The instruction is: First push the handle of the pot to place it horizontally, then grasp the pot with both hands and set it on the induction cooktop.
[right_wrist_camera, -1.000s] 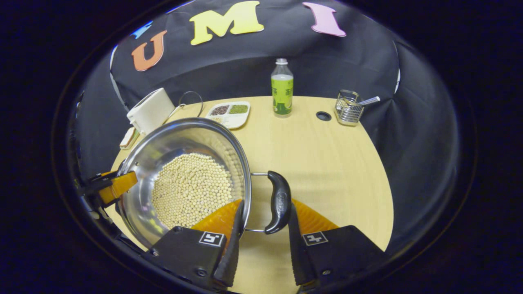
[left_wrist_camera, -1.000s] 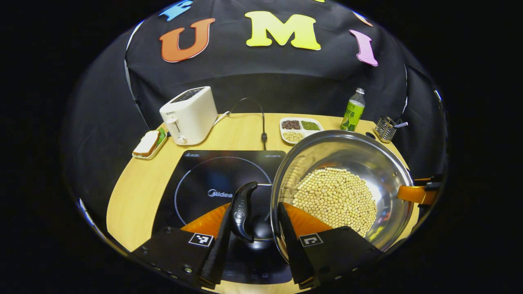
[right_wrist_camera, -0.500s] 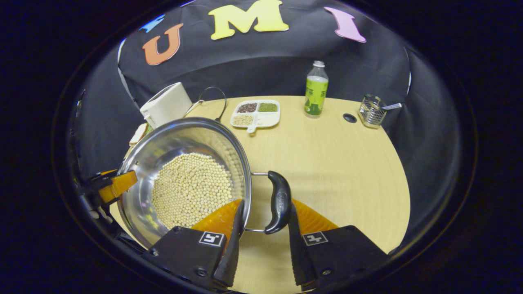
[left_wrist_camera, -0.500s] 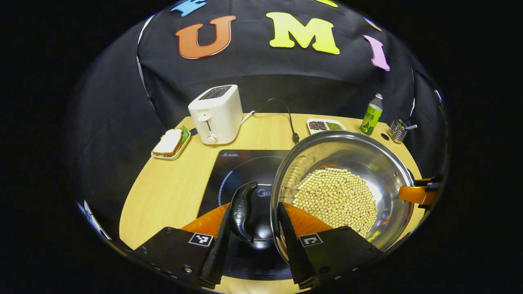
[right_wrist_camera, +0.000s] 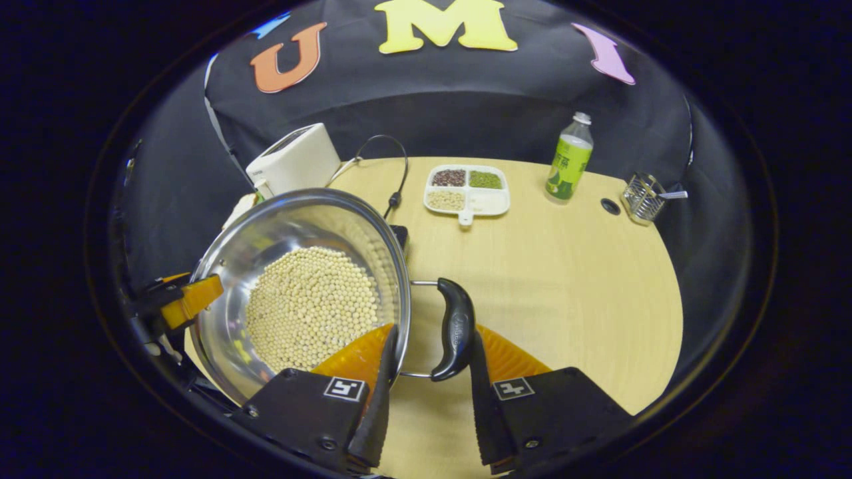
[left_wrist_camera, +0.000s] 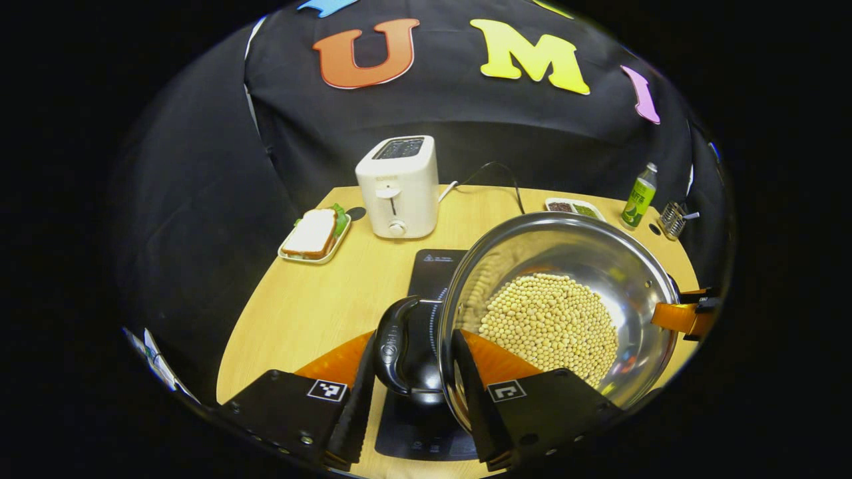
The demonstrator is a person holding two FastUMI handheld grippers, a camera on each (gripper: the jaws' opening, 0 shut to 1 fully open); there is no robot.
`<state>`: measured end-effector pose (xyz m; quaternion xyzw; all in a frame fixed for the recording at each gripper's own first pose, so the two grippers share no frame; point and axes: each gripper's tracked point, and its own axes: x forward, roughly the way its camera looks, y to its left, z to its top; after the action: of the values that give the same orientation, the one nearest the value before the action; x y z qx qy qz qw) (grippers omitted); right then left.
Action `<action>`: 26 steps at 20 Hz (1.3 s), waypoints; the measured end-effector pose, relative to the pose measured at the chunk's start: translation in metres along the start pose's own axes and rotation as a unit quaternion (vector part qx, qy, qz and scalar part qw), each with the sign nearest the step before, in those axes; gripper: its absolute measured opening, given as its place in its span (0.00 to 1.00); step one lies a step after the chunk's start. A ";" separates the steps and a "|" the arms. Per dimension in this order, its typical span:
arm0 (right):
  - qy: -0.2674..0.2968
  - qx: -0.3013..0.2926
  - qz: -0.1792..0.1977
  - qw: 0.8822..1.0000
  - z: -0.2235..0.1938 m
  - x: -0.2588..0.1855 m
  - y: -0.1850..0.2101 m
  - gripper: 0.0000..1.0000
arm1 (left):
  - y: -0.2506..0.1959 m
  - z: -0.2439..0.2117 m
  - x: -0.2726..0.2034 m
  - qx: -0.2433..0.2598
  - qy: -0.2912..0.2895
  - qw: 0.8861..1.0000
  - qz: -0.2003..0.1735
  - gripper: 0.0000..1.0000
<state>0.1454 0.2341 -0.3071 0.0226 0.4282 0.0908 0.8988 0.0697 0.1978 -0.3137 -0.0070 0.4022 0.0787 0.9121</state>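
Steel is what we are seeing most of: a round stainless-steel pot (left_wrist_camera: 566, 266) holding pale yellow soybeans (left_wrist_camera: 549, 326), with a black loop handle on each side.

In the left gripper view we are looking along the left gripper (left_wrist_camera: 411, 392), whose two fingers are standing on either side of the pot's black left handle (left_wrist_camera: 393, 346), close against it, though we cannot tell whether both are pressing on it. Ahead of and below that gripper we are seeing the black glass induction cooktop (left_wrist_camera: 426, 426), with the pot's left edge over it; whether the pot is touching it we cannot tell. Farther ahead are standing a white two-slot toaster (left_wrist_camera: 399, 186) and, to its left, a sandwich on a small tray (left_wrist_camera: 313, 234). At the pot's far side the right gripper (left_wrist_camera: 682, 316) is appearing, cut off at the edge.

In the right gripper view we are looking along the right gripper (right_wrist_camera: 426, 392), its fingers bracketing the pot's black right handle (right_wrist_camera: 454, 329); again we cannot tell if they are clamping. Ahead of it the wooden table (right_wrist_camera: 566, 279) is lying bare, with a white divided dish of grains (right_wrist_camera: 467, 189), a green-labelled bottle (right_wrist_camera: 568, 159) and a wire holder (right_wrist_camera: 642, 198) farther off. Here the pot is hiding most of the cooktop.
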 end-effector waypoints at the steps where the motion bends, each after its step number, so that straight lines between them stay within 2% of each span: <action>1: 0.000 -0.002 -0.001 1.000 0.001 0.002 0.005 0.53 | 0.006 -0.001 0.003 -0.001 0.004 1.000 0.002 0.61; 8: 0.009 0.008 0.000 1.000 -0.004 0.009 0.014 0.54 | 0.014 -0.012 0.019 -0.003 0.011 1.000 0.000 0.61; 11: -0.011 -0.010 -0.018 1.000 -0.005 0.011 0.014 0.54 | 0.012 -0.013 0.026 -0.014 -0.002 1.000 -0.011 0.62; 13: -0.016 0.009 -0.015 1.000 -0.006 0.012 0.015 0.55 | 0.012 -0.013 0.027 -0.008 -0.004 1.000 -0.015 0.62; 26: -0.034 0.018 -0.015 0.999 -0.005 0.010 0.015 0.55 | 0.012 -0.011 0.028 0.007 -0.012 1.000 -0.015 0.64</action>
<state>0.1452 0.2508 -0.3161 0.0355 0.3997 0.0684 0.9134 0.0787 0.2123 -0.3406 -0.0058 0.3916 0.0627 0.9180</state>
